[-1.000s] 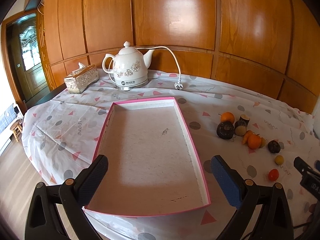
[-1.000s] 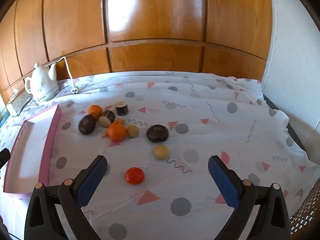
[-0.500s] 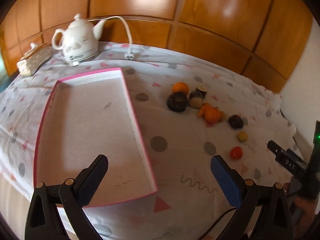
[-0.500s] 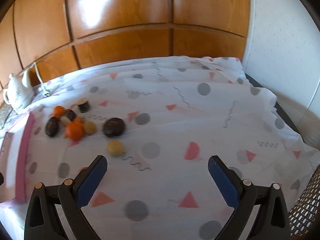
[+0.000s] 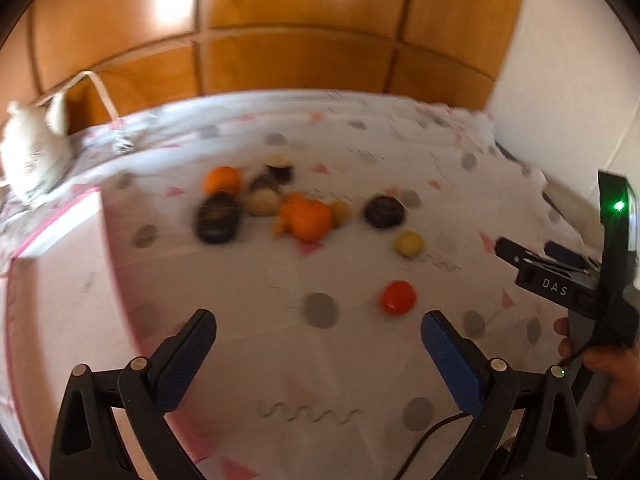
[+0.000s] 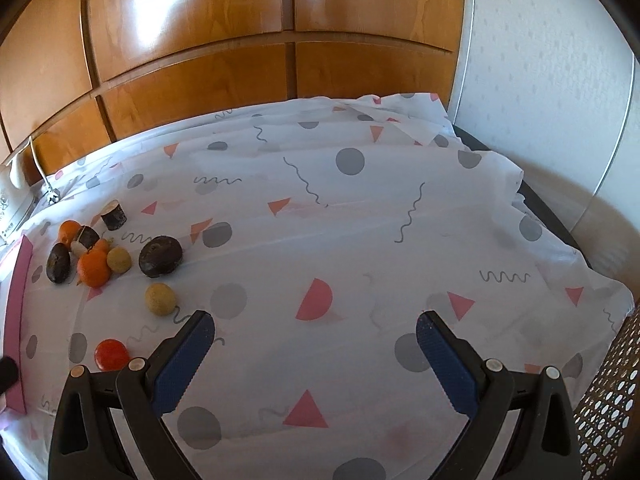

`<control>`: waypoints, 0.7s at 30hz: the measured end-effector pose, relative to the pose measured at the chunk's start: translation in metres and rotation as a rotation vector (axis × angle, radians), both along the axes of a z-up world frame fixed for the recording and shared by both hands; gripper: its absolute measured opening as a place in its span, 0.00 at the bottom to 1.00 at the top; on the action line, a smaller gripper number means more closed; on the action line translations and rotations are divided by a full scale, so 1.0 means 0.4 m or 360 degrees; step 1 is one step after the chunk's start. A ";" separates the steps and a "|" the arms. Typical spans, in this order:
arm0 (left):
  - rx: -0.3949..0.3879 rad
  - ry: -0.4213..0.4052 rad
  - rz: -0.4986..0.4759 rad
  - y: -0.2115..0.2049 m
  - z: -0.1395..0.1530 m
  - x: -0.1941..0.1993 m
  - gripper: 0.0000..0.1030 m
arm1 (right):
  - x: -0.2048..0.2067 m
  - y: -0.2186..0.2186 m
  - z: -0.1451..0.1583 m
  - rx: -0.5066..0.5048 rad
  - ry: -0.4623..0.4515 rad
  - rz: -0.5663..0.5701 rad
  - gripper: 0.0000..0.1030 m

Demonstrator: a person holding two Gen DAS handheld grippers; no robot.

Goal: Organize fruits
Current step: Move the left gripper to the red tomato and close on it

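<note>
Several fruits lie loose on the patterned cloth: a red tomato [image 5: 397,297] [image 6: 111,354], a yellow round fruit [image 5: 408,243] [image 6: 160,299], a dark round one [image 5: 384,211] [image 6: 160,256], an orange [image 5: 310,219] [image 6: 94,268] and a dark oval one [image 5: 217,217] [image 6: 58,263]. The pink-rimmed tray [image 5: 60,300] [image 6: 16,300] sits to their left. My left gripper [image 5: 318,332] hangs open above the cloth, the tomato just beyond its right finger. My right gripper [image 6: 314,330] is open over bare cloth, right of the fruits.
A white kettle [image 5: 32,156] with its cord stands at the back left against the wood-panelled wall [image 6: 192,40]. The other hand-held gripper [image 5: 576,280] and a hand [image 5: 612,376] show at the left view's right edge. A woven chair [image 6: 608,408] borders the table's right side.
Both views have swung to the right. The tray slid to the left edge and the fruits came toward the middle of the left view. Both grippers stayed open.
</note>
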State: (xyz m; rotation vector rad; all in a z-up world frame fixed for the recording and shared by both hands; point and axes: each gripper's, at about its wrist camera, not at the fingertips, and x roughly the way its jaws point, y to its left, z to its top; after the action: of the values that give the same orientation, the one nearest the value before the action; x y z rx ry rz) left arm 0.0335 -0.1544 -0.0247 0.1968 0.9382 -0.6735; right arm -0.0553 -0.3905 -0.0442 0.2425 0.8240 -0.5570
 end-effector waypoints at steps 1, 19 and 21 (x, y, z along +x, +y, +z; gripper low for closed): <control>0.0025 0.0021 -0.0015 -0.015 -0.007 0.002 1.00 | 0.000 -0.003 -0.004 0.0008 0.0007 0.0003 1.00; 0.0115 0.0049 -0.0133 -0.149 -0.083 0.012 0.76 | -0.024 -0.087 -0.028 0.0049 0.0027 -0.0138 1.00; 0.0111 0.0074 -0.0142 -0.155 -0.091 0.017 0.68 | -0.024 -0.094 -0.031 0.0053 0.0030 -0.0153 1.00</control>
State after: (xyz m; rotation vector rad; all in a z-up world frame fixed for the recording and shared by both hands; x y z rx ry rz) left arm 0.0401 -0.2162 -0.0610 0.2870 1.0027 -0.7306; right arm -0.0650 -0.4280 -0.0566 0.3090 0.8434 -0.6371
